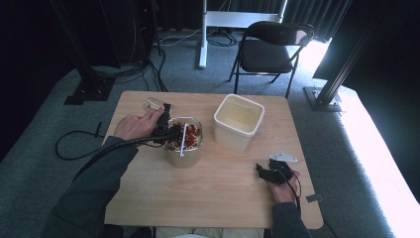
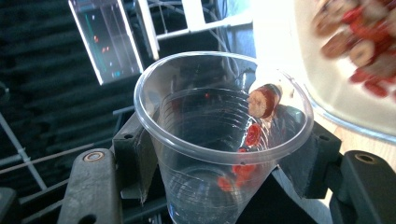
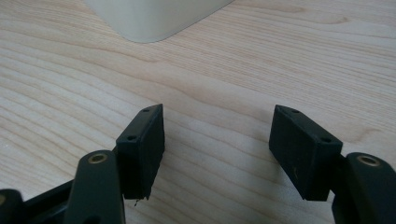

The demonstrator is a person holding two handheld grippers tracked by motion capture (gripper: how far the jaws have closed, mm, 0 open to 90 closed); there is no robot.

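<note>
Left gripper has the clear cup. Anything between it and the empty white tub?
Yes. The round container of dried red pieces sits on the table between the clear cup, clamped in the left gripper, and the white tub. Right gripper rests open, aside.

Clear plastic cup (image 2: 223, 140), ribbed and empty but for a few red and tan dried-fruit slices clinging to its inner wall, lies tilted at frame centre of the left gripper view, clamped between the jaws of the left gripper (image 2: 224, 154). Round container (image 1: 183, 142), left of centre in the high view, holds red and tan fruit pieces; the cup's mouth is beside it. Cream square tub (image 1: 238, 122), open and empty, stands just right of centre.
</note>
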